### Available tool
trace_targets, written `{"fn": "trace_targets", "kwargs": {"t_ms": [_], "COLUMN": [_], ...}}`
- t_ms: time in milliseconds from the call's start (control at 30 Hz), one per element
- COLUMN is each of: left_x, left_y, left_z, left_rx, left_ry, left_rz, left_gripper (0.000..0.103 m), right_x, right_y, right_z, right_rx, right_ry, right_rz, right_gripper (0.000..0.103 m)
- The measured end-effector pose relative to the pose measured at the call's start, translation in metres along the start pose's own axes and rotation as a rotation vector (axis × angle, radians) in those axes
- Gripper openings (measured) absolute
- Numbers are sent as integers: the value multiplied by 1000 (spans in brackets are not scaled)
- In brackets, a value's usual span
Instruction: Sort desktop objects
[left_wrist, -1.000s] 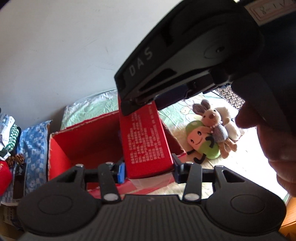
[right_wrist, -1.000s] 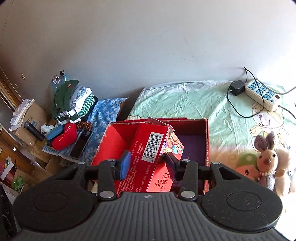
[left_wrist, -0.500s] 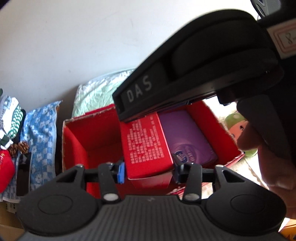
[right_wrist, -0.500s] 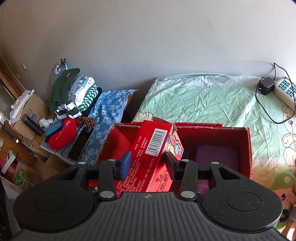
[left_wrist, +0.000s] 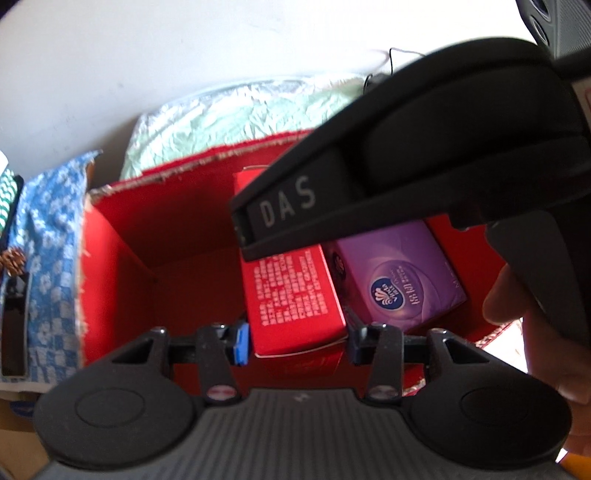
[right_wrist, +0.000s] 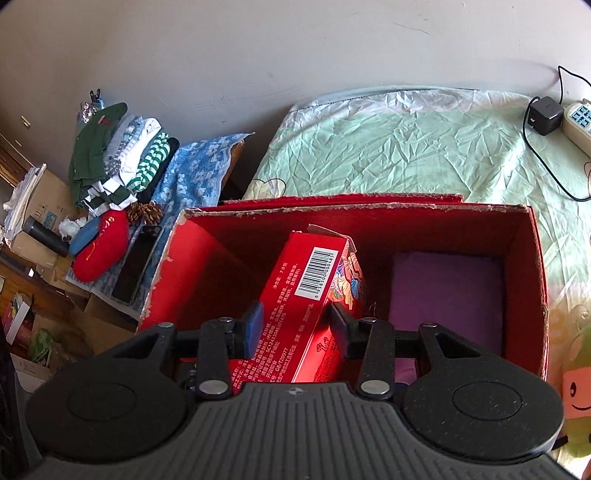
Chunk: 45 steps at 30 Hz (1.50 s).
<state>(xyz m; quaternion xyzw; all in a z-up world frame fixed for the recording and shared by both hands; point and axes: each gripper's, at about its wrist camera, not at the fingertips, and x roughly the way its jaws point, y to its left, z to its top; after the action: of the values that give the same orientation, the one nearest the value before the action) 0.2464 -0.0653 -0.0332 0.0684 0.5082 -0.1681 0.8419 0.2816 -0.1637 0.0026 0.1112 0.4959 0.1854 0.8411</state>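
Across the upper right of the right wrist view spreads a crumpled green sheet (right_wrist: 406, 147), with a white power strip (right_wrist: 578, 122) at its far right edge; below it, filling the middle of the frame, sits an open red cardboard box (right_wrist: 532, 266); a purple tissue pack (right_wrist: 447, 295) lies flat in its right half; leaning upright in the middle of the box is a red carton (right_wrist: 306, 295) with a barcode on top; the right gripper (right_wrist: 295, 325) has its two fingers pressed against the carton's sides, low in the frame; in the left wrist view the left gripper (left_wrist: 297, 341) is clamped on the same carton's near end; a pile of folded clothes (right_wrist: 118, 155) sits at upper left.
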Motion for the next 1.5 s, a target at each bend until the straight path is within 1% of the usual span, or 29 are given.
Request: {"fn": "trace_targets", "kwargs": {"t_ms": [267,433,500,533,567,700,767,800,867,900,967,1033,1100,1167,1233,1267,1300,1367,1433,1467,1500], "left_x": [30,46,51,51,51,50,50,50,52,53,51,40,29,18,7,1,-5,-14,-8,-5,-2], "left_y": [2,0,-2,-2,-3,-7,-9,-10,-13,-14,-15,-12,-9,-6,-3,-2,0,3,5,5,6], "left_z": [4,6,6,7,7,10,11,12,11,11,10,6,3,0,-4,-5,-7,-9,-6,-5,-3], "left_rx": [-70,-123,-131,-130,-129,-109,-97,-89,-55,-39,-24,-26,-27,-29,-30,-31,-32,-34,-44,-48,-53], "left_ry": [97,145,151,147,143,137,135,135,136,136,133,111,90,69,48,38,27,9,18,22,27], "left_rz": [-35,-66,-67,-65,-63,-46,-37,-32,-19,-13,-9,-19,-29,-40,-50,-55,-60,-71,-91,-101,-111], "left_gripper": [46,47,47,46,46,46,45,45,45,45,45,46,48,54,70,71,71,71,70,68,61], "right_x": [29,37,38,37,34,22,12,6,-4,-12,-27,-42,-52,-61,-67,-68,-69,-68,-64,-61,-59], "right_y": [-18,-30,-36,-39,-43,-52,-51,-51,-52,-56,-59,-59,-57,-54,-55,-58,-61,-64,-64,-64,-64], "right_z": [3,5,4,3,2,-1,-3,-5,-10,-12,-18,-22,-26,-30,-34,-35,-37,-39,-40,-42,-42], "right_rx": [16,45,58,67,85,146,158,161,174,198,223,226,197,168,159,168,176,185,183,186,196], "right_ry": [95,98,83,67,45,-31,-77,-104,-153,-177,-230,-286,-306,-326,-338,-338,-339,-330,-314,-303,-291], "right_rz": [-8,-10,-9,-10,-11,20,-1,-48,-115,-97,-74,-64,-103,-141,-166,-165,-165,-166,-162,-156,-147], "right_gripper": [44,47,47,49,48,49,49,49,49,48,52,56,56,56,56,55,54,47,45,41,39]}}
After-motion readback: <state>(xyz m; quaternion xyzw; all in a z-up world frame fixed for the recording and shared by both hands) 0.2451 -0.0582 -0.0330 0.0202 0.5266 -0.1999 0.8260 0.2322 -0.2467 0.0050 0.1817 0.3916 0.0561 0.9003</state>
